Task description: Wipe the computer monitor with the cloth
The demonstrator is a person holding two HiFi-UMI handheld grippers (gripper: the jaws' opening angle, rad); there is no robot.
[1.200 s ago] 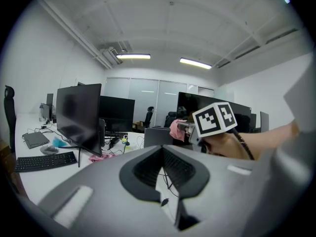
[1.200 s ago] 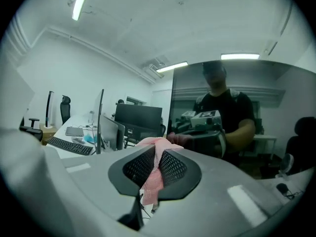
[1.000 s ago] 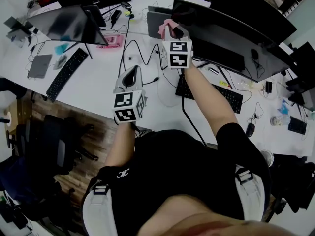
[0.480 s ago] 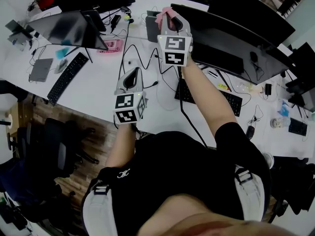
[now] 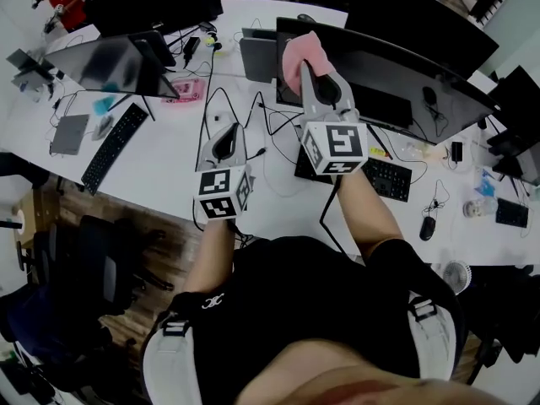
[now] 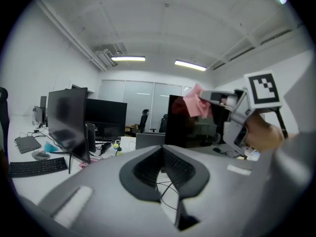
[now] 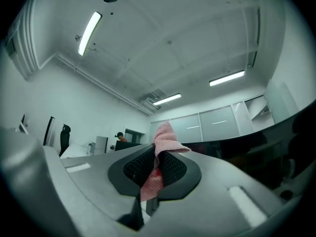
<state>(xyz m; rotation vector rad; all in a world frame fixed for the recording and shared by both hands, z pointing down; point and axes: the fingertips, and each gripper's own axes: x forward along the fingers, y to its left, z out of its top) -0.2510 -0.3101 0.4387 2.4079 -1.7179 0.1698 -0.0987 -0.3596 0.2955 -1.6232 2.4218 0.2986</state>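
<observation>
The pink woven cloth (image 5: 297, 54) is pinched between the jaws of the right gripper (image 5: 305, 67), its loose end bunched up above the tips. It sits raised at the upper left part of the wide curved black computer monitor (image 5: 405, 78); whether it presses on the screen cannot be told. In the right gripper view the cloth (image 7: 159, 158) runs down between the two black ribbed pads (image 7: 174, 169) of the right gripper (image 7: 157, 168), which are closed tight on it, and the dark edge of the monitor (image 7: 261, 144) lies to the right. From the left gripper view the cloth (image 6: 196, 102) and the right gripper (image 6: 216, 98) appear in front of the top of the dark screen (image 6: 178, 125). The left gripper (image 5: 225, 126) is held lower and nearer the person, above the white desk (image 5: 169, 146) and well apart from the monitor; its jaws (image 6: 162, 168) meet at the tips with nothing between them. A black keyboard (image 5: 390, 175) lies under the monitor, loose black cables (image 5: 245, 108) trail across the desk between the two grippers, and further left stand a second dark monitor (image 5: 118, 51) and another black keyboard (image 5: 114, 129). A black office chair (image 5: 93, 260) stands on the wooden floor beside the desk.
</observation>
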